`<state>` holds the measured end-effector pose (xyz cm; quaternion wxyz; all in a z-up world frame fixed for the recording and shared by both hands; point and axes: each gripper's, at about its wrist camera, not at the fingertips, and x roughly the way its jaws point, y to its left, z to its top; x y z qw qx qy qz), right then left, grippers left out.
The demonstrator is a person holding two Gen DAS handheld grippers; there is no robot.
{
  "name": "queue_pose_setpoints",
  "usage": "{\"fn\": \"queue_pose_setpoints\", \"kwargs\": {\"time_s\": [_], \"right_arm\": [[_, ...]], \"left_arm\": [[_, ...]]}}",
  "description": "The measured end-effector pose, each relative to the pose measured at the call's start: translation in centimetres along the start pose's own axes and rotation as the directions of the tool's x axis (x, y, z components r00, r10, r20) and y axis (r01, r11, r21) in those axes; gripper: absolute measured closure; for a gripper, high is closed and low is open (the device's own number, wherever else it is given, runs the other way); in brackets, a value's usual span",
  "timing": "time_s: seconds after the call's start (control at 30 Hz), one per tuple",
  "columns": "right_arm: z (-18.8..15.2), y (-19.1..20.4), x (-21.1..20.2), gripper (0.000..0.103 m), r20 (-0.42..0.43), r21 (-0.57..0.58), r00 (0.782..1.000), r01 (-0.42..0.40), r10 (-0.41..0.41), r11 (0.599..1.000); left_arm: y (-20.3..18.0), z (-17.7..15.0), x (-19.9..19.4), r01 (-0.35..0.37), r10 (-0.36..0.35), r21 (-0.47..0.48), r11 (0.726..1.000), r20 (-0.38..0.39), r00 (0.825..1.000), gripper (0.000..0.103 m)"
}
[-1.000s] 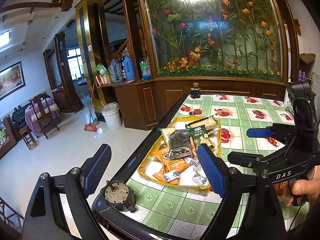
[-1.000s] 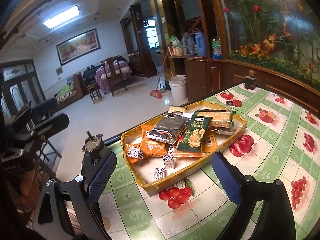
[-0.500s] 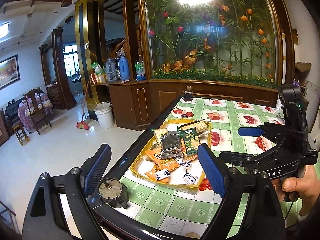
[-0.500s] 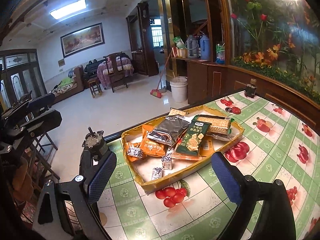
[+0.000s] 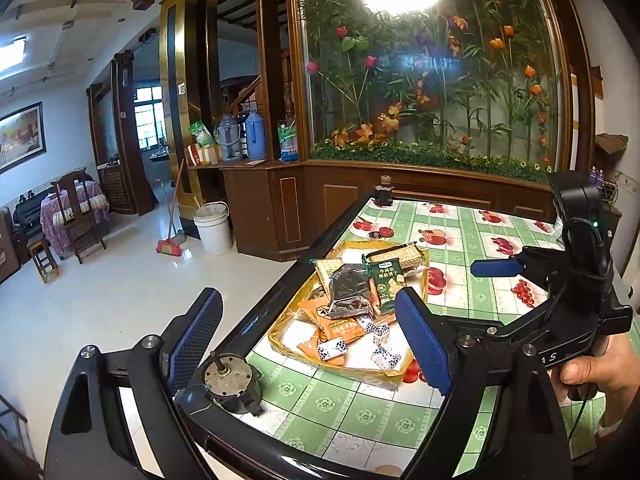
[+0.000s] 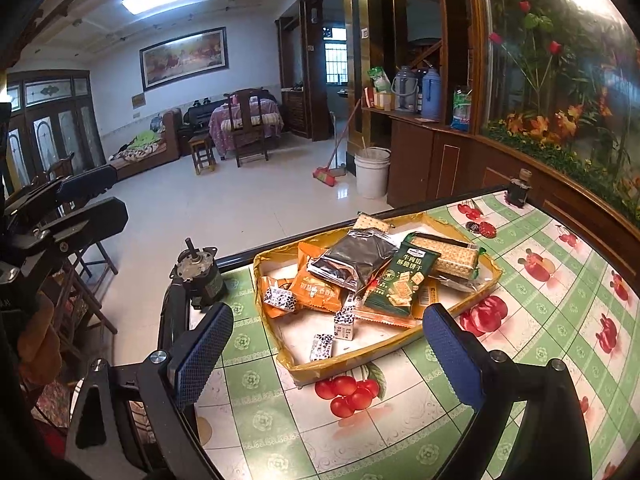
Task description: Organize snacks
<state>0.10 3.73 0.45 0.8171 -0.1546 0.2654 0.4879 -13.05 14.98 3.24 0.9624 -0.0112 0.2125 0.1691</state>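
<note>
one motor point(image 6: 198, 270) by tray point(image 6: 384, 360), w/ bottle point(image 6: 519, 190) behind.

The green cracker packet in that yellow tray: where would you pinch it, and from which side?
Probably its lower end. The green cracker packet lies flat, its upper part tucked beside the silver pouch, while its lower end rests free on other wrappers. The open right tongs, on the near side, could come down over that end.

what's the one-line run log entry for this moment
phase: pre-grasp | left hand-held gripper: open, empty | right hand-held gripper: open, empty | snacks: piled in yellow tray | table: tray near edge
</note>
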Motion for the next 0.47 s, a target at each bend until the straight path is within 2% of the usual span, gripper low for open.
{"fn": "queue_pose_setpoints", "kwargs": {"time_s": [0.3, 0.47], "right_arm": [[-0.1, 0.4, 0.9, 0.006, -0.028, -0.023, 0.999, -0.015, 0.014, 1.000], [-0.1, 0.6, 1.2, 0.006, -0.044, -0.030, 0.999, -0.023, 0.022, 0.999]], "left_arm": [[0.0, -0.2, -0.3, -0.020, 0.020, 0.008, 1.000, 0.019, 1.000, 0.014], [0.3, -0.1, -0.4, -0.008, 0.008, -0.006, 1.000, 0.013, 1.000, 0.014]]}}
